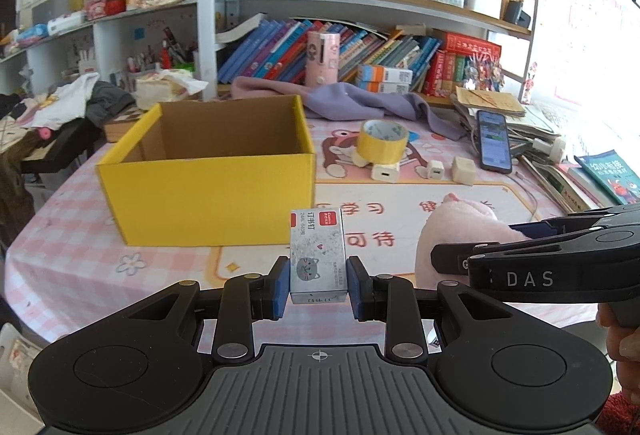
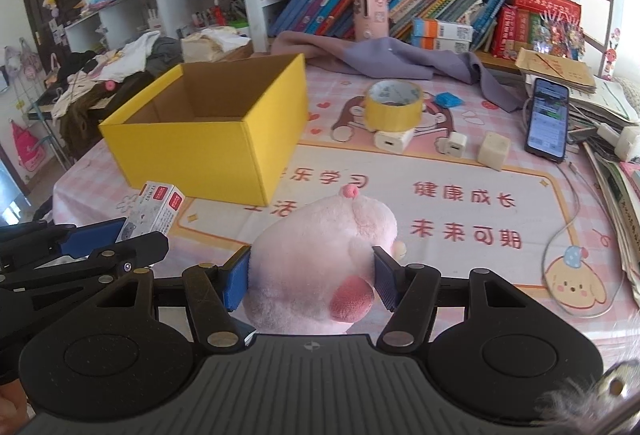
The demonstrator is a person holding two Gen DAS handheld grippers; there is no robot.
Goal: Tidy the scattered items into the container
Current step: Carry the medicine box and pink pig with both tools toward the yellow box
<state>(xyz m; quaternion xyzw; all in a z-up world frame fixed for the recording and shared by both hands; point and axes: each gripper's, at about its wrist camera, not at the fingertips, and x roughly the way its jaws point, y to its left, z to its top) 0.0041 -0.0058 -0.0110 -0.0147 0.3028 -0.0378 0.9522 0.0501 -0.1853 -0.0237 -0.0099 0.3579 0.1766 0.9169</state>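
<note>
Bookshelves are standing behind a pink table. 2 things are being carried at once. The left gripper is squeezing a small box, and the right gripper is squeezing a pink plush. Both are hanging near the table's front edge, short of the yellow bin. Next, I think each must go over the bin's open top before letting go.

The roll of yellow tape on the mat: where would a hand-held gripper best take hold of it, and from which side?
From above, one finger inside the hole and one outside, pinching the wall of the roll of yellow tape. It sits with its open core up, tilted on a white charger, so the near rim is raised and easiest to reach.
</note>
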